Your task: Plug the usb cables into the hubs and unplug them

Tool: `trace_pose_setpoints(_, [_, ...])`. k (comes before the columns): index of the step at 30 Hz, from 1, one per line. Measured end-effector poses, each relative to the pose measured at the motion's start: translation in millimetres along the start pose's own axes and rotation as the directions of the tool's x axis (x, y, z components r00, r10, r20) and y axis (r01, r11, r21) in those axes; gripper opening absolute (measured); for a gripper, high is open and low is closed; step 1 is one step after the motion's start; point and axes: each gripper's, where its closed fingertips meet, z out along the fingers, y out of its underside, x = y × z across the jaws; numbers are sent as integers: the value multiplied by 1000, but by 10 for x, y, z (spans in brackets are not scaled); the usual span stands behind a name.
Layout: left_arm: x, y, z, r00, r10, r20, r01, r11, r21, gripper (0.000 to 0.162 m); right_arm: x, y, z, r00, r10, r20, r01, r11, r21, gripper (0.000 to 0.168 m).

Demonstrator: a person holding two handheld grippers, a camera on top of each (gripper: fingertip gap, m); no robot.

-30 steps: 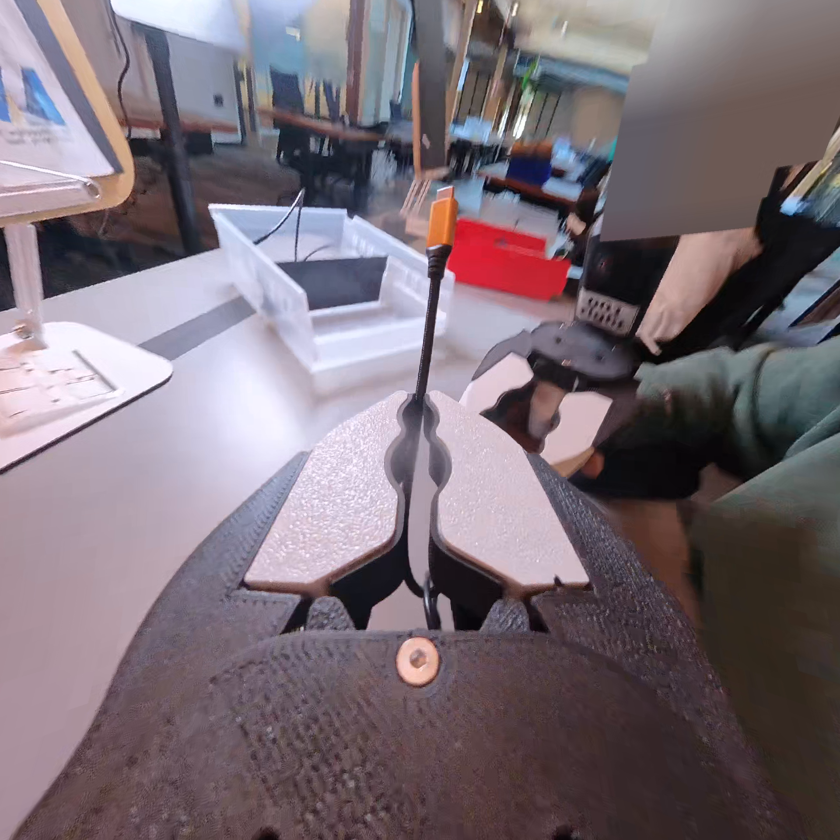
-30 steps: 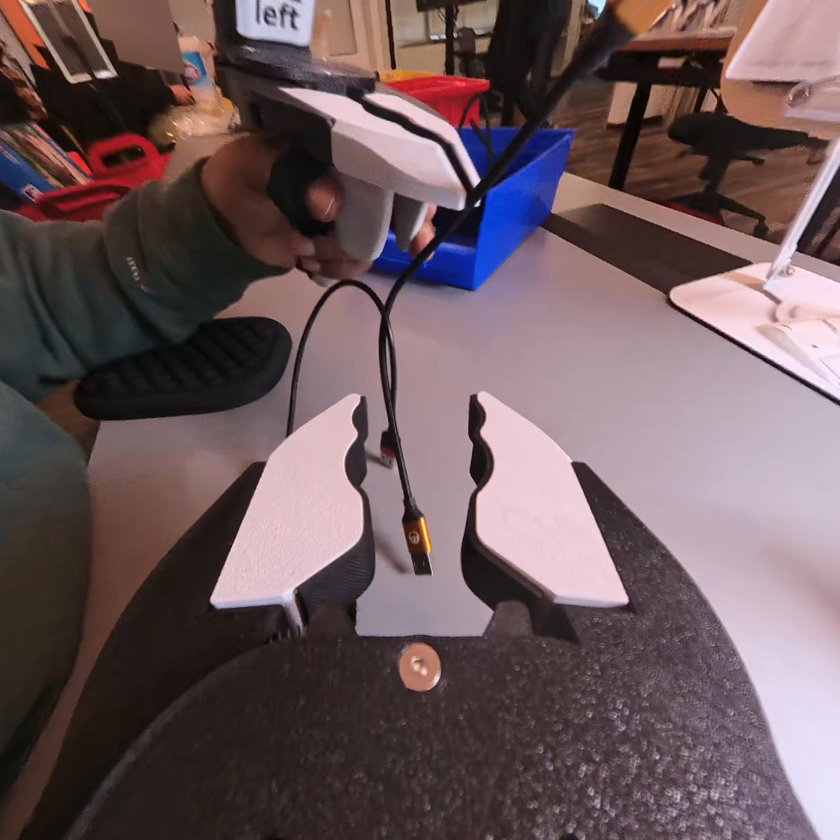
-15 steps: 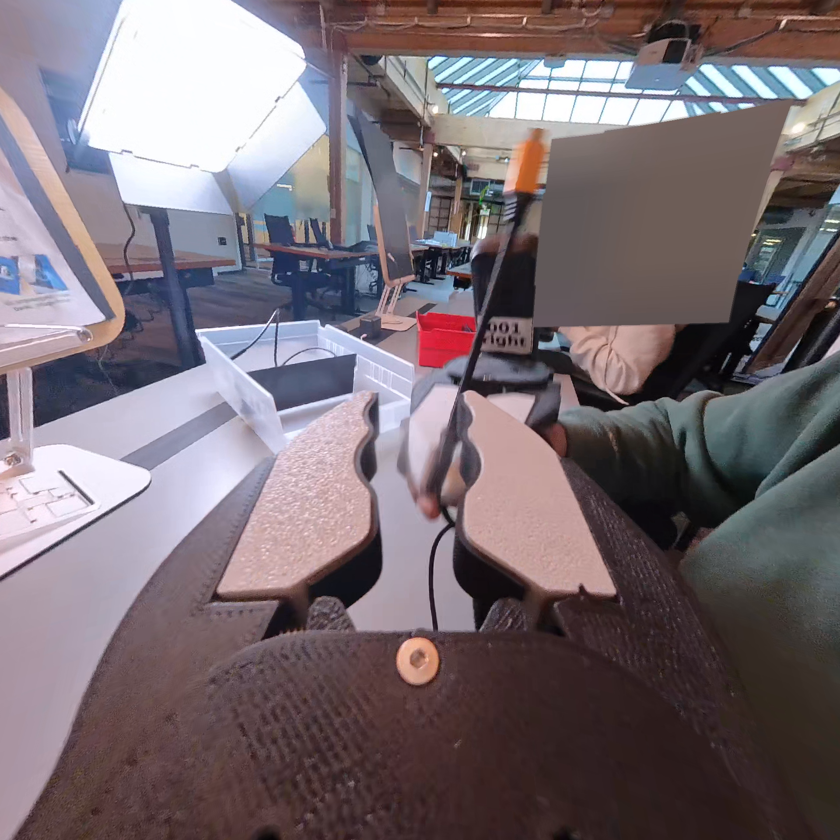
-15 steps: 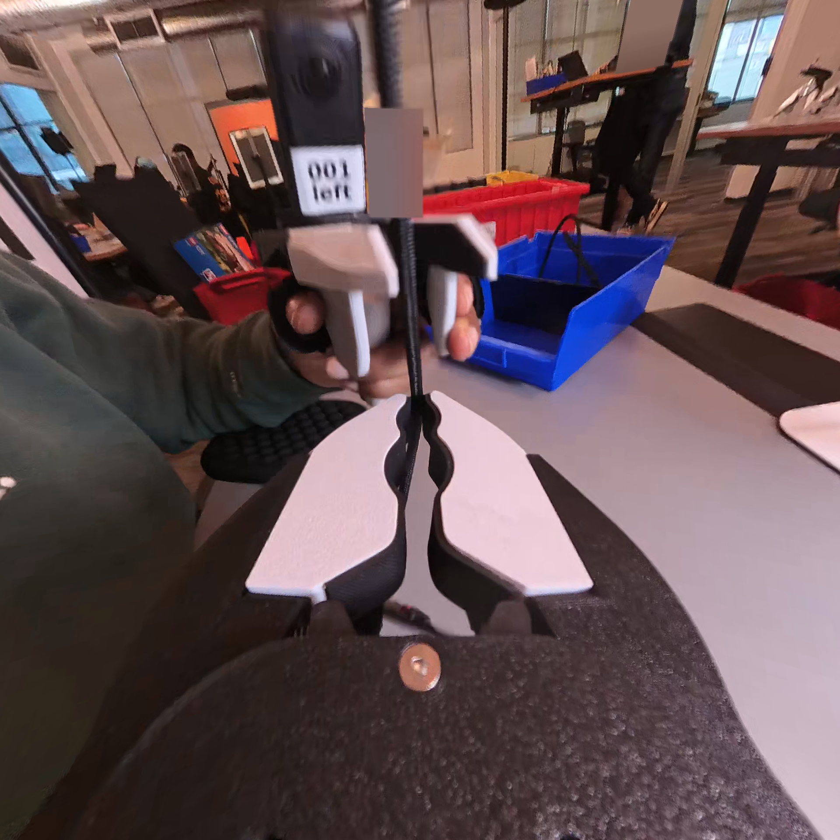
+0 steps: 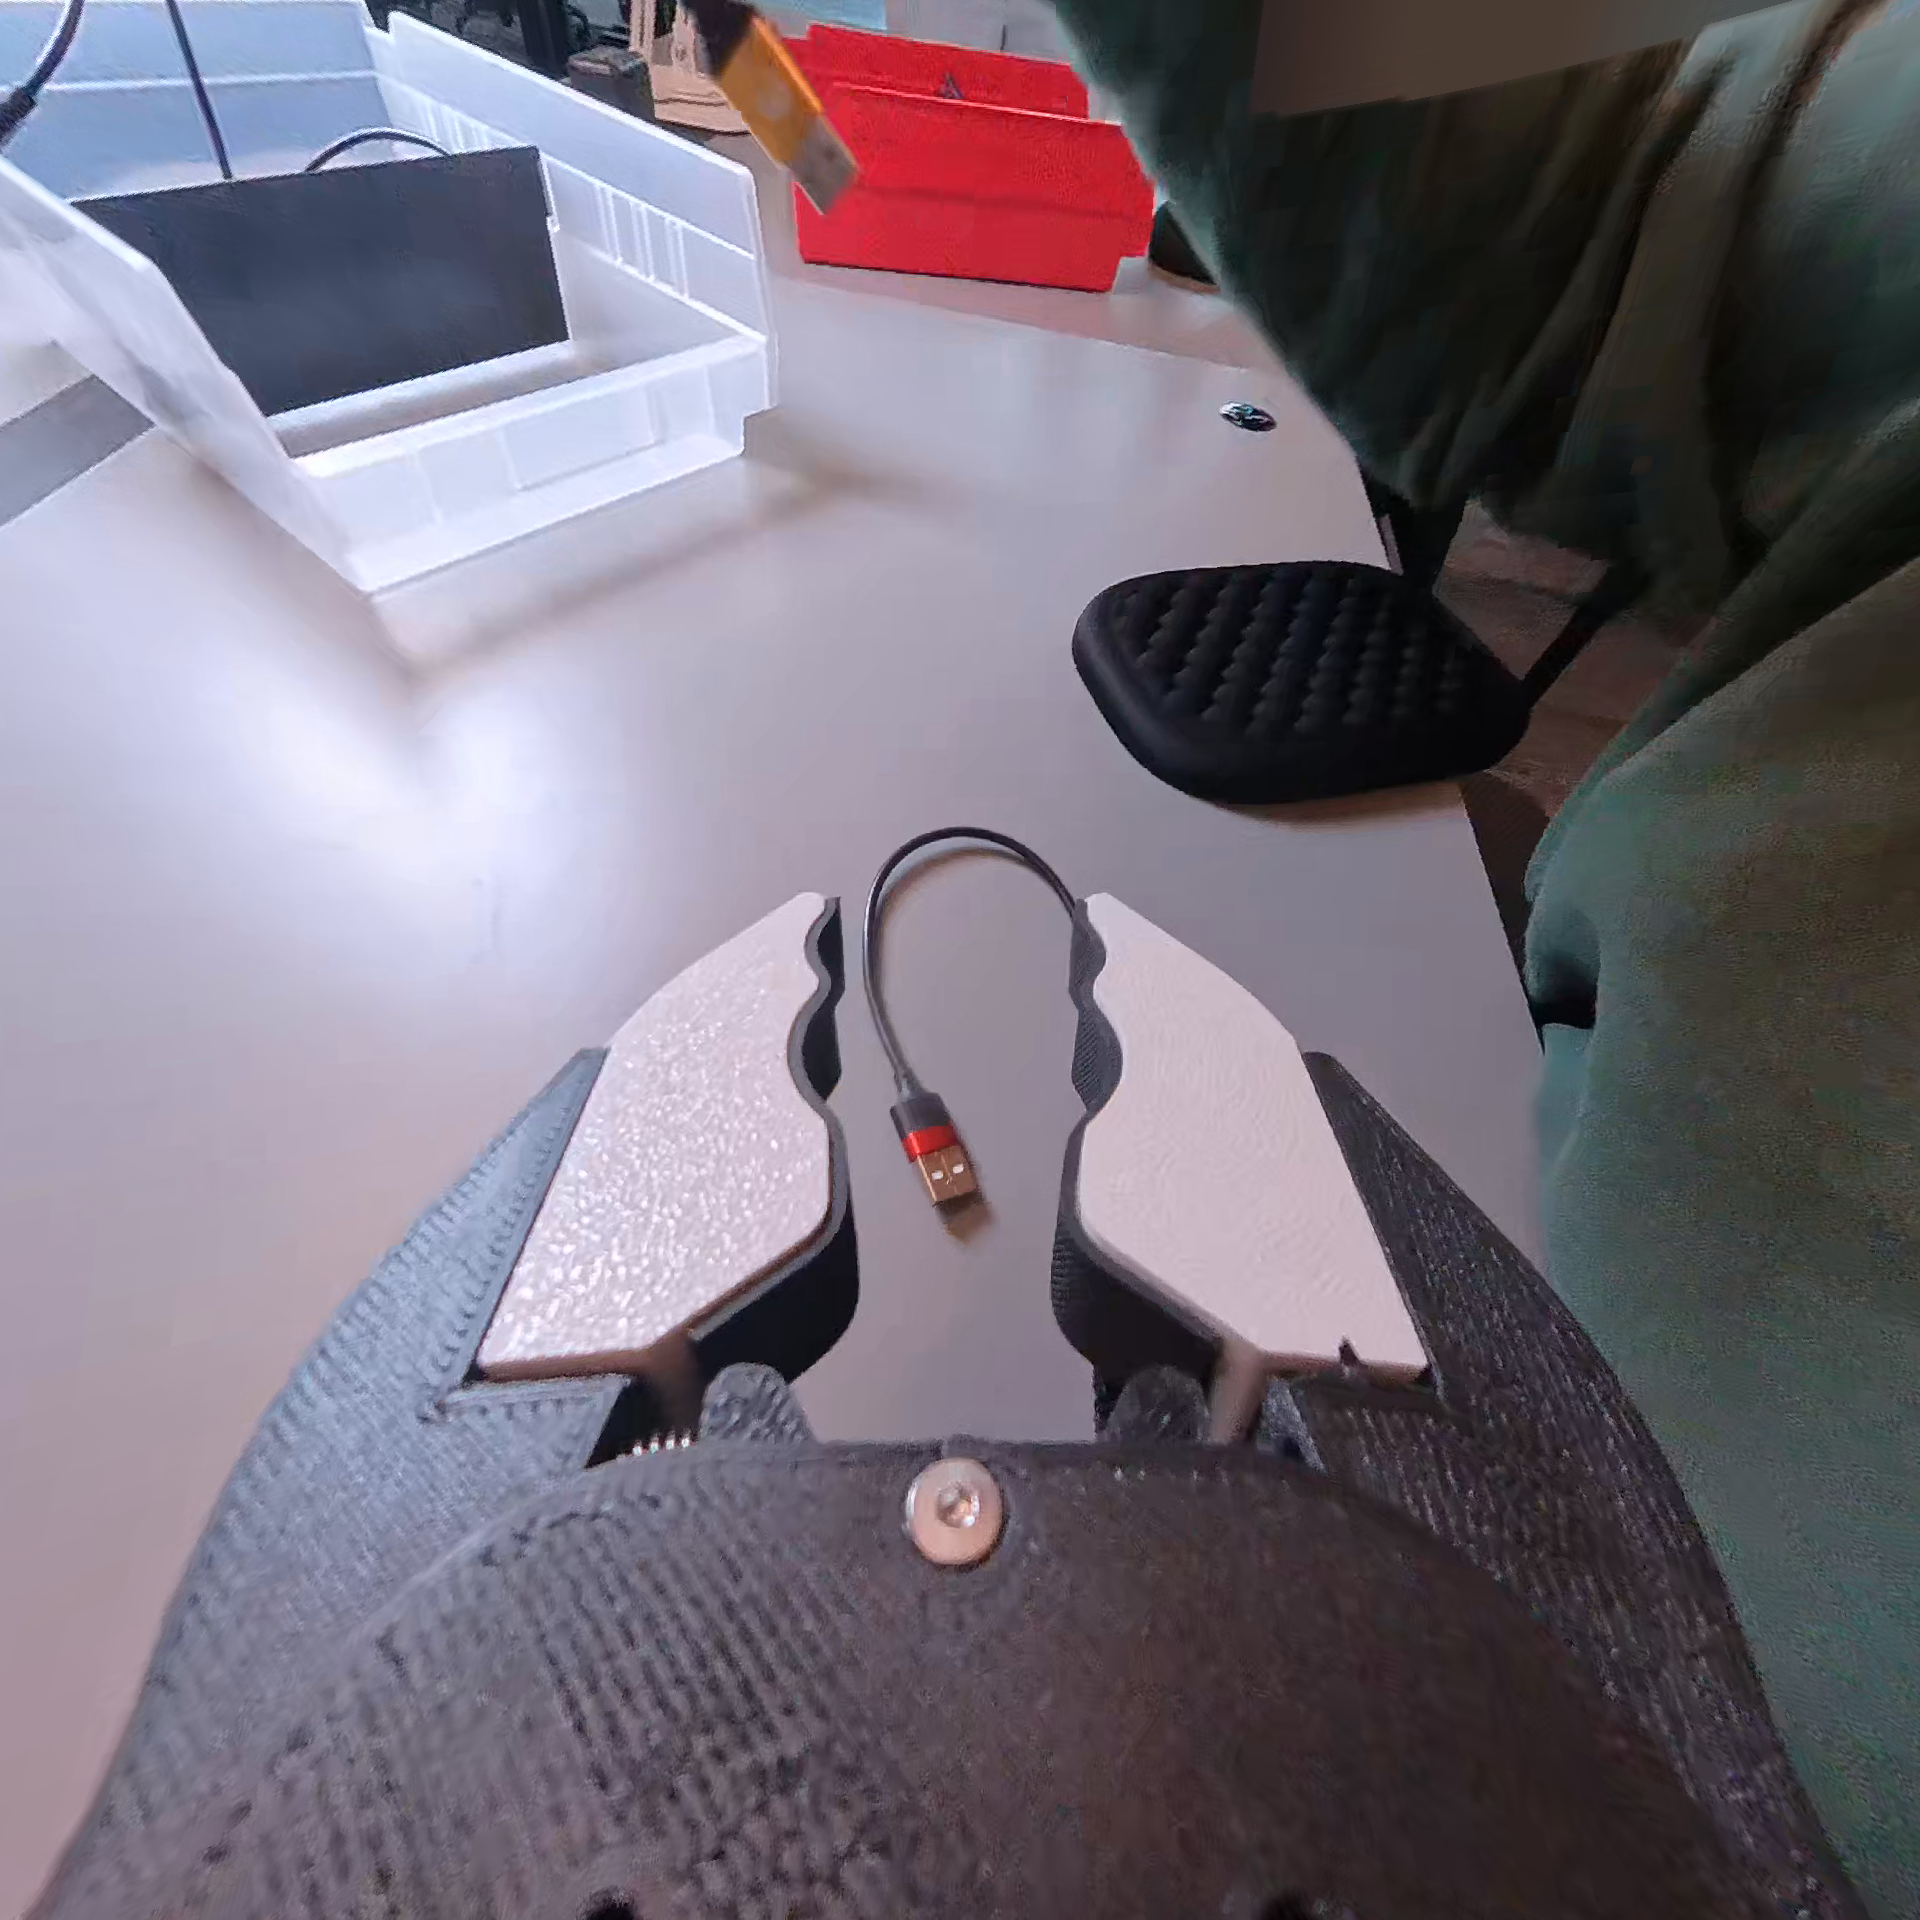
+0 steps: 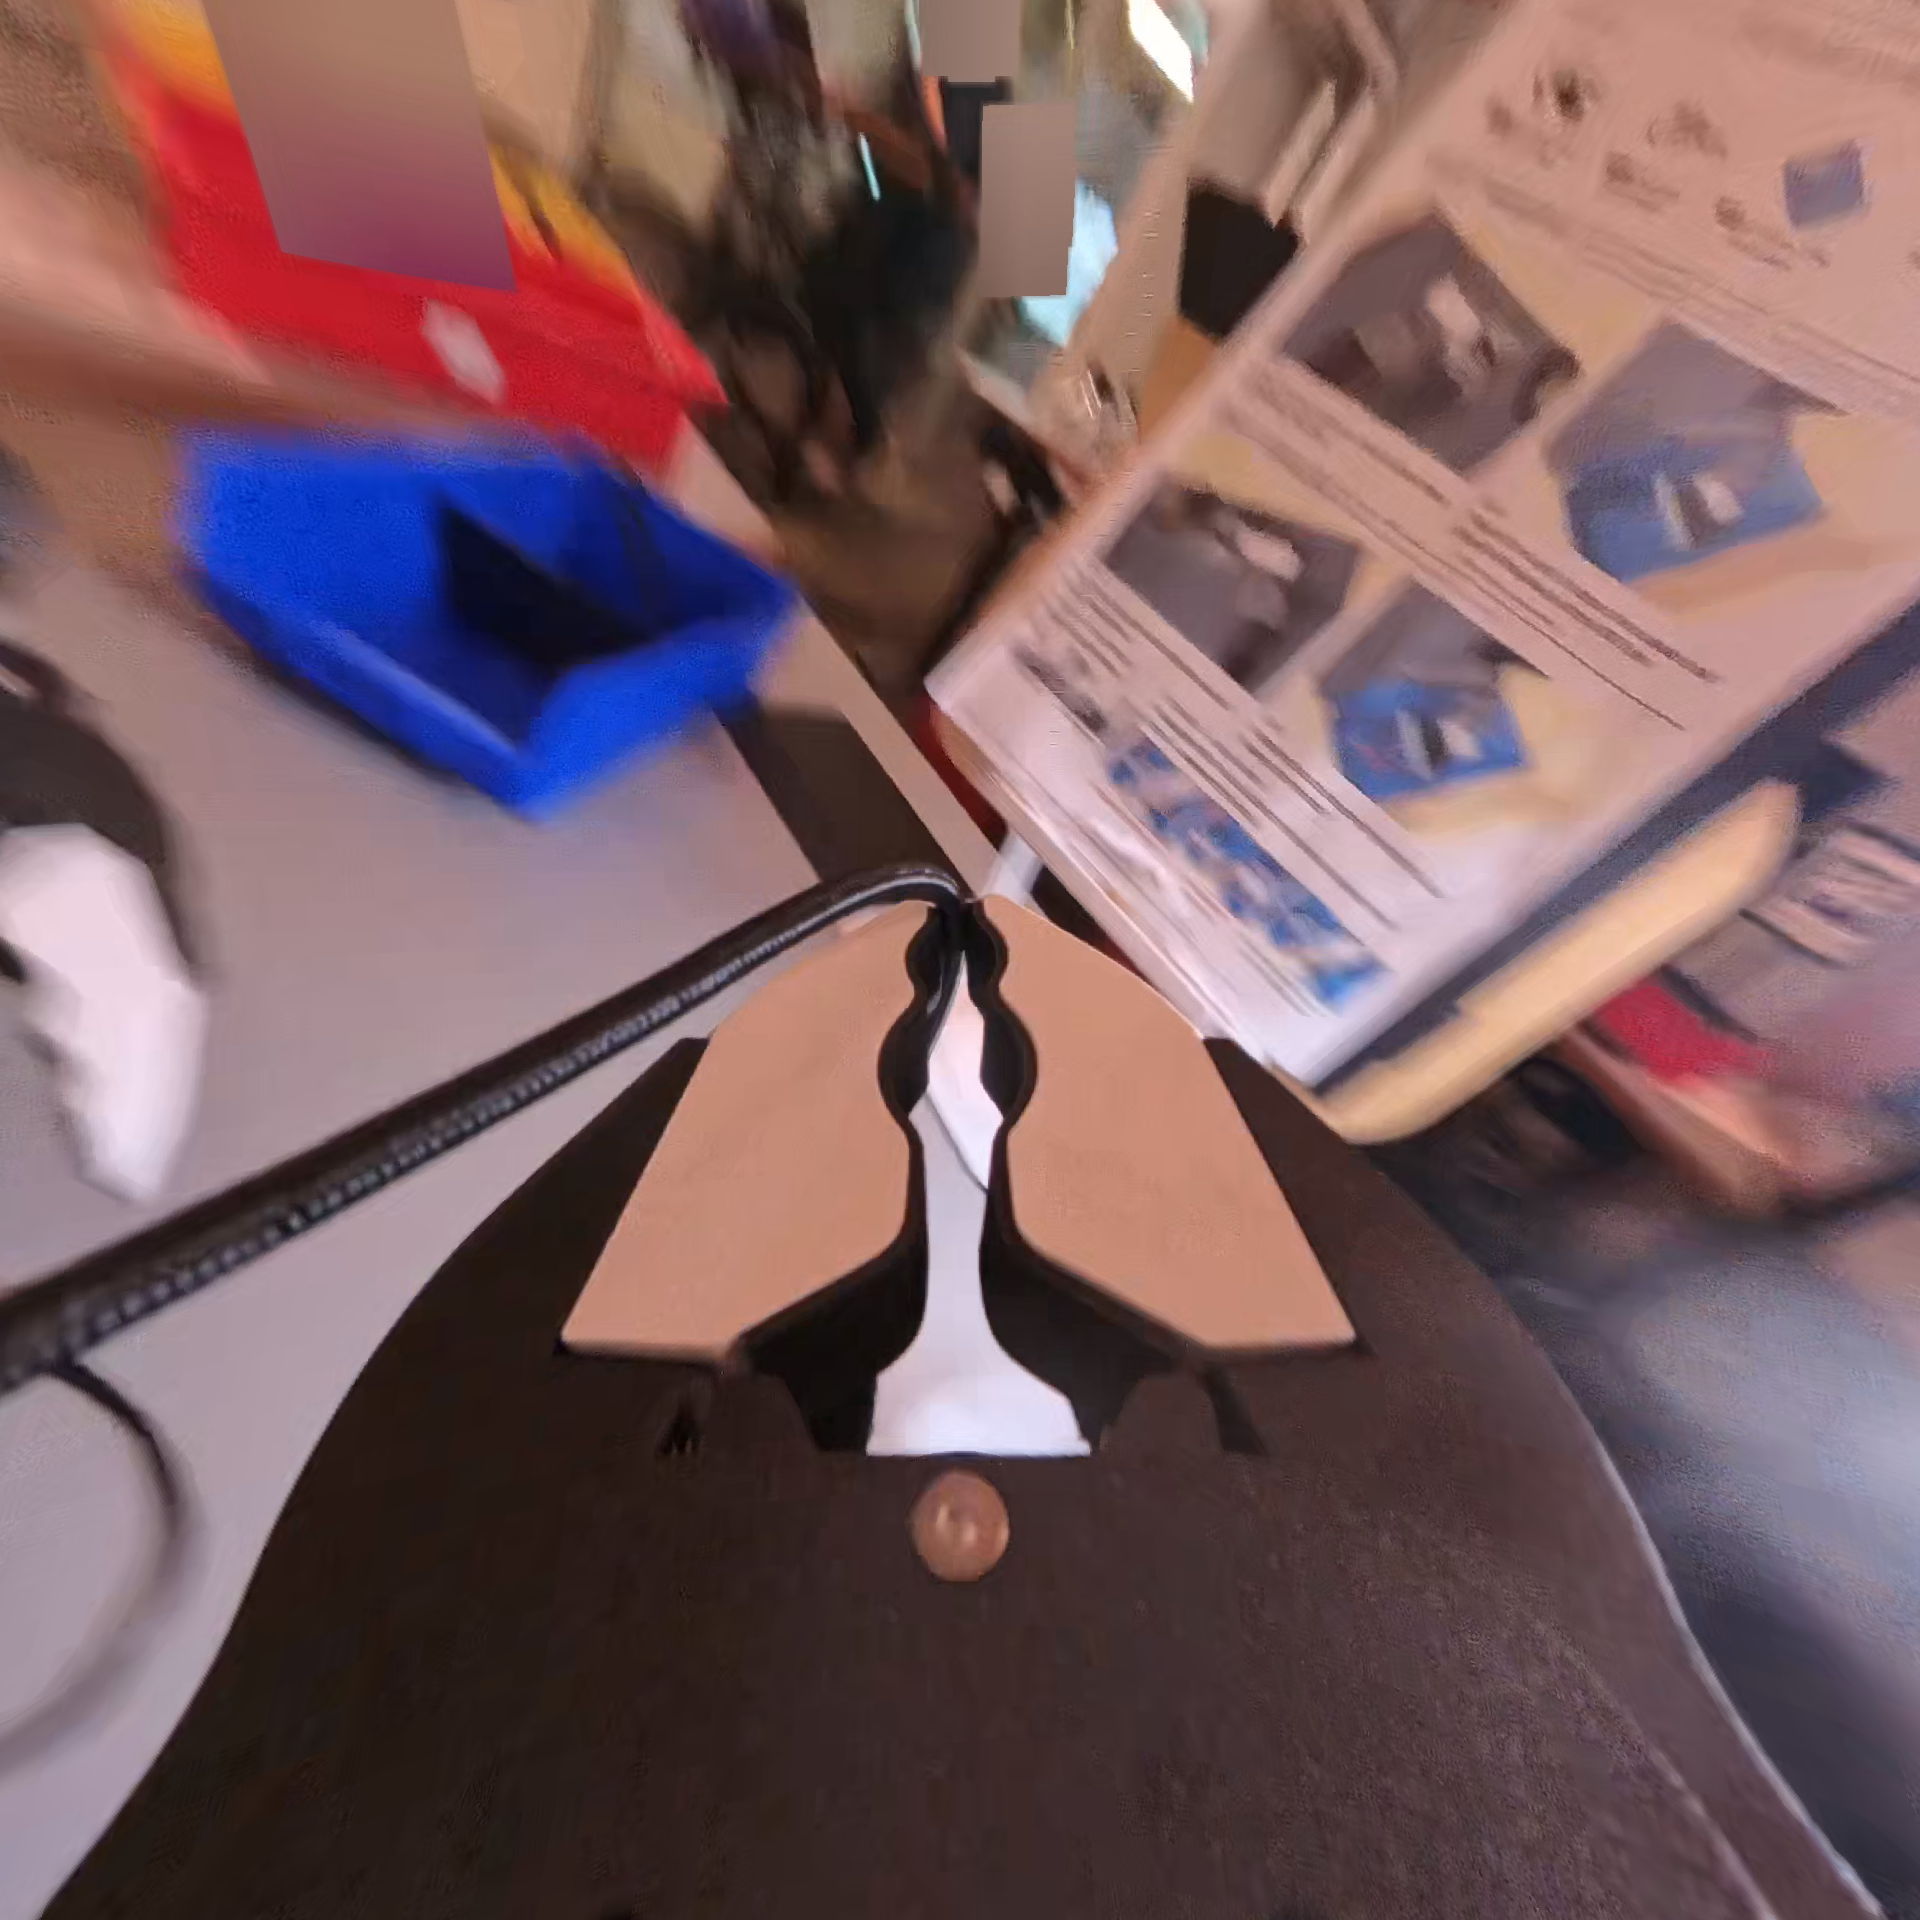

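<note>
Your left gripper (image 5: 956, 1023) is gaping, empty, above the red-tipped cable (image 5: 933, 1148); your right gripper (image 6: 961, 920) is clamping the black cable (image 6: 499, 1081).

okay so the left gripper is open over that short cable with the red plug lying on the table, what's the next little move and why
Probably lower the left gripper and close it on the short cable just behind its red plug. Its fingers are spread to either side of the cable, which lies loose on the table. The right gripper is shut on the black braided cable, so the left is the free one.
</note>
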Motion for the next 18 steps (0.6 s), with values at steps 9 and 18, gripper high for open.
trace_pose_setpoints(9, [-141, 192, -51, 997, 8, 77, -5, 999, -45, 37, 1053, 2251, -36, 917, -328, 226, 362, 452, -815, 6])
trace_pose_setpoints(18, [-190, 308, -34, 997, 11, 81, -4, 997, -83, 35, 1065, 3195, -339, 957, -123, 262, 283, 217, -934, 9])
